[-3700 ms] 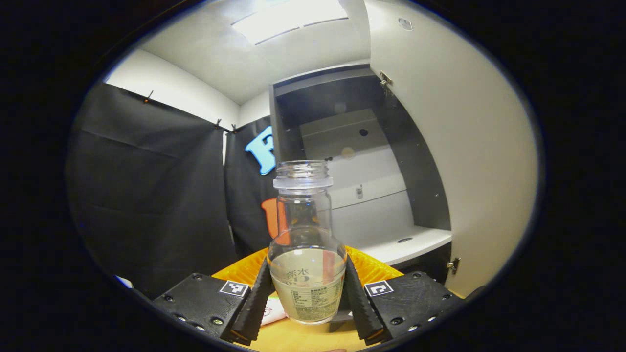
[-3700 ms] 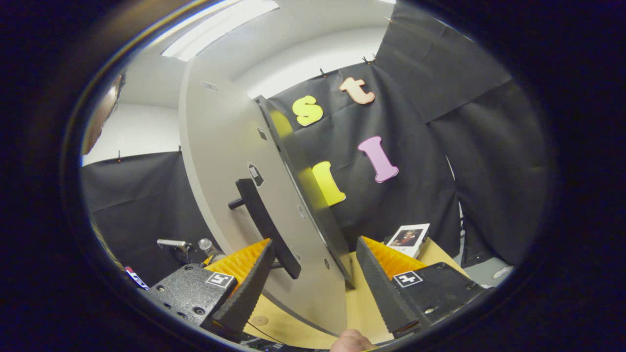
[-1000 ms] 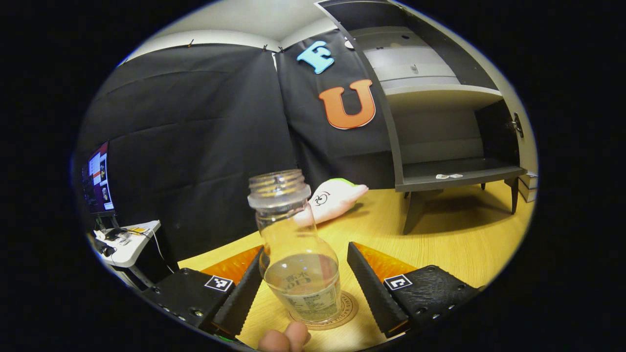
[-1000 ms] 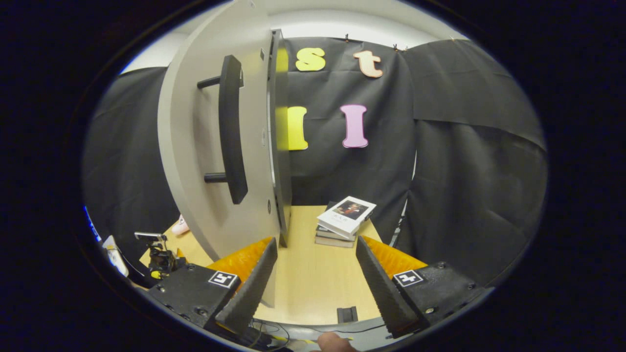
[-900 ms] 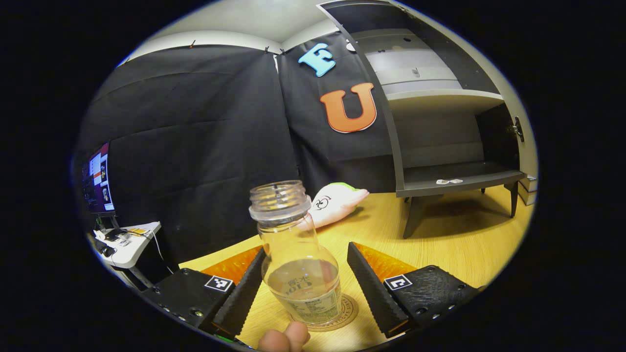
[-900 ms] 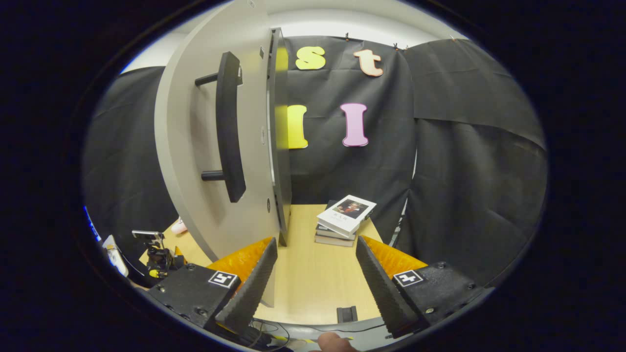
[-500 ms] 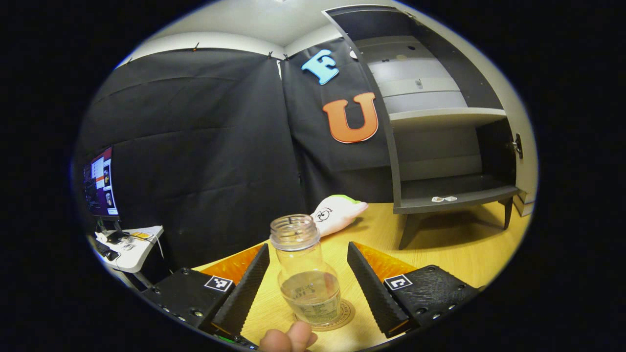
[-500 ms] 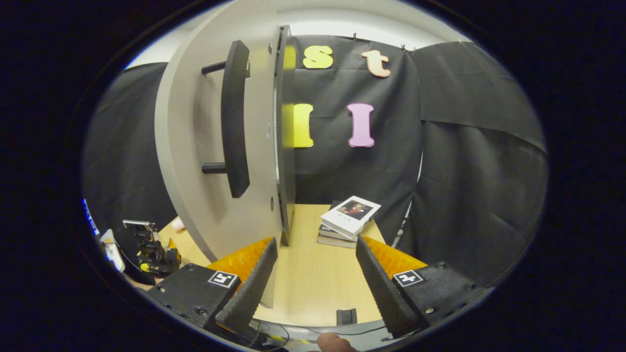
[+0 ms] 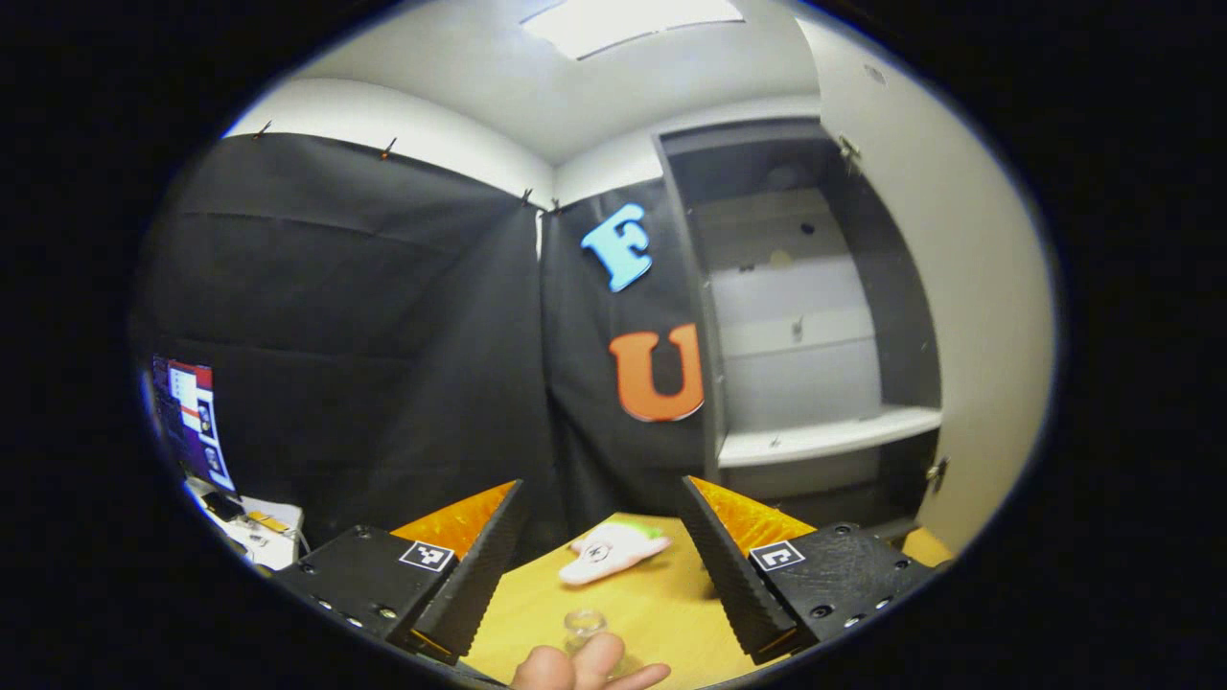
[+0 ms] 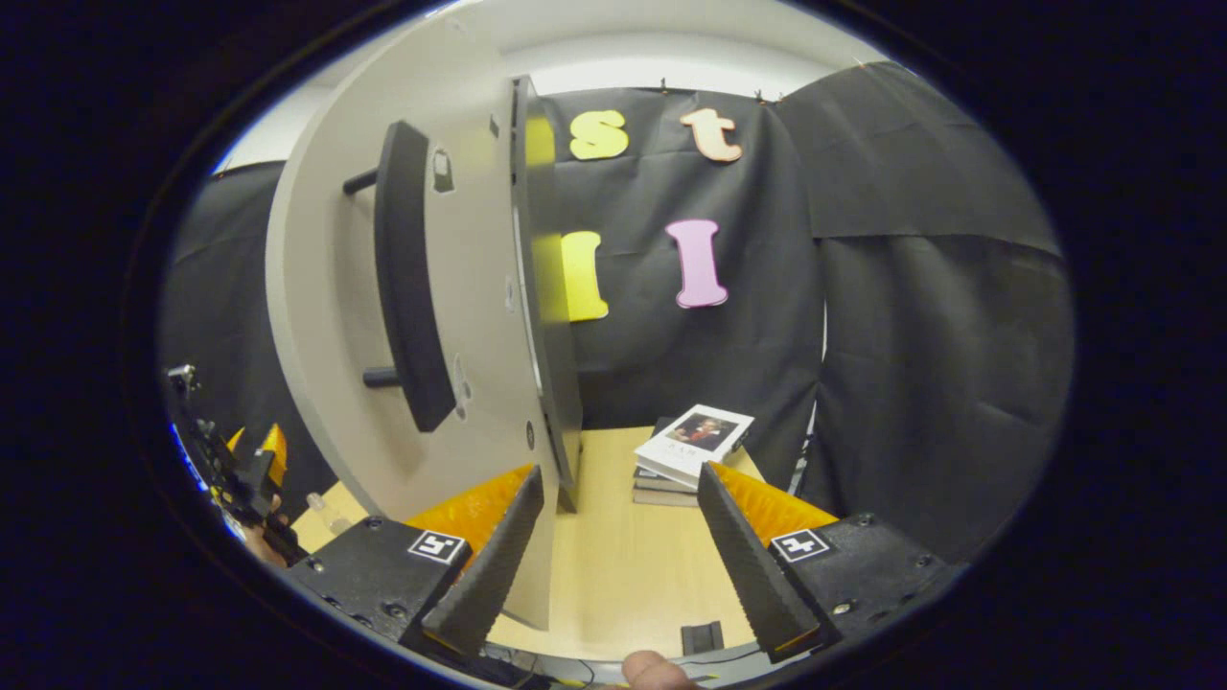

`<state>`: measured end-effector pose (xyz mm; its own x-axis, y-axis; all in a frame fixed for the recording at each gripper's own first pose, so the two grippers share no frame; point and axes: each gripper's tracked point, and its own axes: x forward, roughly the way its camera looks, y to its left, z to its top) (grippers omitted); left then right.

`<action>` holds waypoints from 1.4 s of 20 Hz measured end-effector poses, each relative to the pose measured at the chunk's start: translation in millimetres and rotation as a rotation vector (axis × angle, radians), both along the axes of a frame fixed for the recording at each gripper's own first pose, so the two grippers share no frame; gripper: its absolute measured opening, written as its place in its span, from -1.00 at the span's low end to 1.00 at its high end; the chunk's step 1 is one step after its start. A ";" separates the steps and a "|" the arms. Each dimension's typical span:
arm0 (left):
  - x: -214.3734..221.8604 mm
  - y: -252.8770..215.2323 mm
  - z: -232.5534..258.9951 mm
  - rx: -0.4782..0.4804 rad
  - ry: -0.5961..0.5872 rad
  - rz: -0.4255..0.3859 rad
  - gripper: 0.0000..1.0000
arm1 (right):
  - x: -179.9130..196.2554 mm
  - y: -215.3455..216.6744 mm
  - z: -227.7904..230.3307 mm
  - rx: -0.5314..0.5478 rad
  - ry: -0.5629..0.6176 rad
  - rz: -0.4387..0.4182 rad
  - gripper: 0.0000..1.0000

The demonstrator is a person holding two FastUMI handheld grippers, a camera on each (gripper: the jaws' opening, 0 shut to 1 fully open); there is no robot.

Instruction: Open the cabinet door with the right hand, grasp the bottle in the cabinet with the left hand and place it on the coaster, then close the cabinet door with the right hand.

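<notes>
My left gripper [image 9: 601, 482] is open, with nothing between its fingers, raised above the wooden table [image 9: 671, 613]. The clear bottle [image 9: 582, 625] stands low on the table beyond the fingers; just its open neck shows, behind the fingertips of a hand [image 9: 575, 666]. The cabinet [image 9: 796, 326] stands open at the right, its pale door [image 9: 968, 316] swung out. In the right gripper view, my right gripper [image 10: 619, 470] is open beside the door [image 10: 479, 316], whose black bar handle [image 10: 407, 278] is up and to the left. The left gripper [image 10: 240, 470] shows far left.
A pale plush toy [image 9: 613, 553] lies on the table past the bottle. A monitor [image 9: 192, 422] on a small white table stands at the far left. A stack of books [image 10: 690, 446] sits on the table to the right of the cabinet.
My left gripper let go of the bottle on the coaster, then rose and drew back, so the bottle now sits far below. The right gripper shifted slightly beside the door.
</notes>
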<state>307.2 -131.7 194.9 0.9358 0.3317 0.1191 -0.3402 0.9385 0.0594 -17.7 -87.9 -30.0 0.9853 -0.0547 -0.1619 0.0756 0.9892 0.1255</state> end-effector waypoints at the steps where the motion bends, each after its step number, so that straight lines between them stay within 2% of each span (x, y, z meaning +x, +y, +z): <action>1: 5.4 -11.3 12.6 -0.017 -0.001 -0.043 0.92 | -0.3 1.5 10.8 0.021 -0.031 0.024 0.96; 2: 12.5 -25.0 21.2 -0.022 0.011 -0.083 1.00 | 1.0 7.2 25.1 0.047 -0.069 0.066 1.00; 3: 18.2 -35.9 32.9 -0.017 0.033 -0.117 0.92 | 1.5 11.3 35.1 0.069 -0.092 0.103 1.00; 6: 25.9 -68.9 63.6 0.023 0.074 -0.232 0.92 | -1.0 24.0 51.4 0.142 -0.127 0.220 0.96; 9: 31.1 -97.3 76.1 -0.033 0.074 -0.332 0.92 | -1.1 21.9 63.0 0.178 -0.172 0.227 1.00; 10: 32.7 -100.2 73.6 -0.025 0.088 -0.343 0.92 | 0.1 23.4 62.8 0.194 -0.180 0.220 0.93; 11: 33.7 -101.6 70.2 0.000 0.102 -0.346 0.92 | -0.7 26.3 63.0 0.220 -0.180 0.220 1.00; 12: 35.4 -104.1 69.0 0.016 0.102 -0.355 0.92 | -1.3 31.7 60.8 0.242 -0.168 0.218 0.93; 16: 41.6 -117.9 51.2 -0.013 0.127 -0.392 0.92 | 0.1 50.4 60.9 0.237 -0.127 0.232 0.94; 20: 47.7 -108.3 37.4 -0.061 0.151 -0.370 0.92 | 4.6 98.9 61.4 0.195 -0.073 0.346 0.95; 25: 54.0 -77.0 45.9 -0.052 0.098 -0.334 0.92 | 23.8 162.8 55.7 0.280 -0.041 0.455 0.94; 28: 59.0 -48.5 36.8 -0.074 0.115 -0.290 0.92 | 35.9 199.4 60.6 0.292 -0.015 0.521 0.94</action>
